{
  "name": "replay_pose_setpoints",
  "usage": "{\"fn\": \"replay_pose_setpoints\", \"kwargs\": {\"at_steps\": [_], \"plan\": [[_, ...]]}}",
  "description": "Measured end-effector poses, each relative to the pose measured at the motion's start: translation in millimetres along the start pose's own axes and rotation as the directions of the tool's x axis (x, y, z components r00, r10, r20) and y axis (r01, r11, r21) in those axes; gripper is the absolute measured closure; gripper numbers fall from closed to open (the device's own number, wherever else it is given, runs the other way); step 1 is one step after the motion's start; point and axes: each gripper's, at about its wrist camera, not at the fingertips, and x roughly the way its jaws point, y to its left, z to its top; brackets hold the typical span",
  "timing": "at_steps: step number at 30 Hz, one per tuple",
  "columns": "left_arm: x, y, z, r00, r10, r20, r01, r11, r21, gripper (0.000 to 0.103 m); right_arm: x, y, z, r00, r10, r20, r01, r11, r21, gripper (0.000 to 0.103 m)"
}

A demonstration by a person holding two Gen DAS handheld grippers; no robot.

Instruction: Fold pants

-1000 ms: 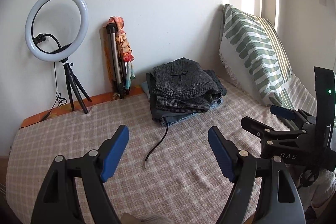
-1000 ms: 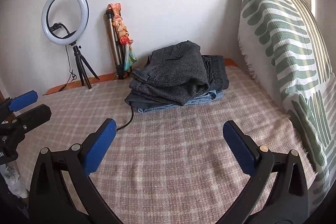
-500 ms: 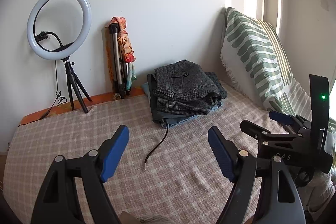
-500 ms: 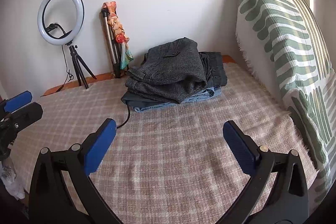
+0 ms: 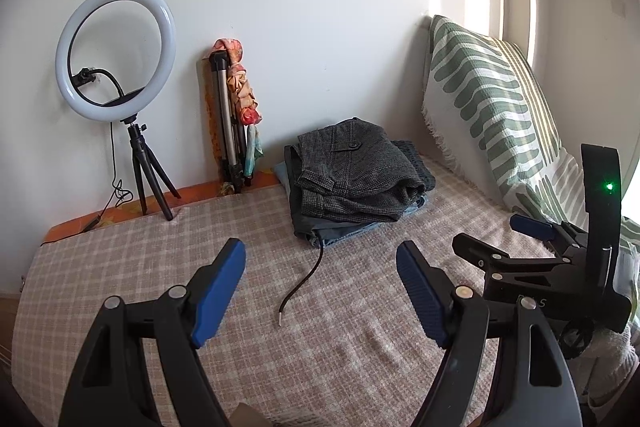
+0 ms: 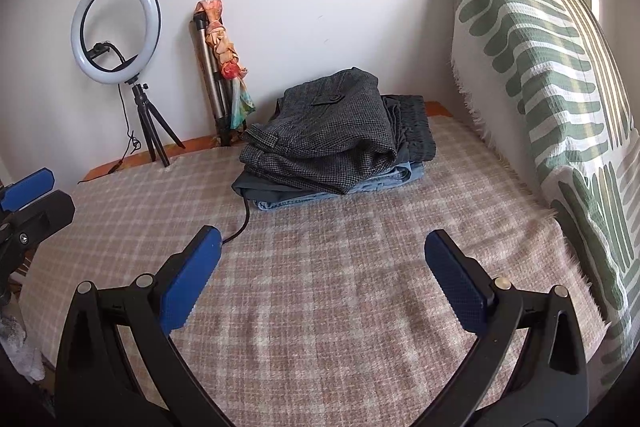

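— So, what are you seeing?
— I'm seeing the checked bedspread (image 6: 340,307), the stack of folded pants (image 6: 332,143) lying far-centre, and I'm holding both the left gripper (image 5: 320,291) and right gripper (image 6: 322,267) spread wide, gripping nothing.

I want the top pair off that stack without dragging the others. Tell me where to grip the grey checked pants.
Grip the grey checked pants at their rounded folded edge on the right, coming in low from the front right with the open right tool. That edge bulges clear of the jeans below; probably only the top pair lifts.
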Motion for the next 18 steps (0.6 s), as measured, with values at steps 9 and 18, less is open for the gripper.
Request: {"fn": "replay_pose_setpoints", "kwargs": {"at_steps": [9, 18], "plan": [[-0.8, -0.7, -0.6, 1.000, 0.011, 0.003, -0.011, 1.000, 0.001, 0.023, 0.2, 1.8, -1.3, 1.000, 0.001, -0.003, -0.001, 1.000, 0.007, 0.000], [-0.3, -0.2, -0.9, 1.000, 0.011, -0.002, -0.011, 1.000, -0.004, 0.023, 1.0, 0.6, -0.7, 1.000, 0.004, -0.004, -0.004, 1.000, 0.006, 0.000]]}}
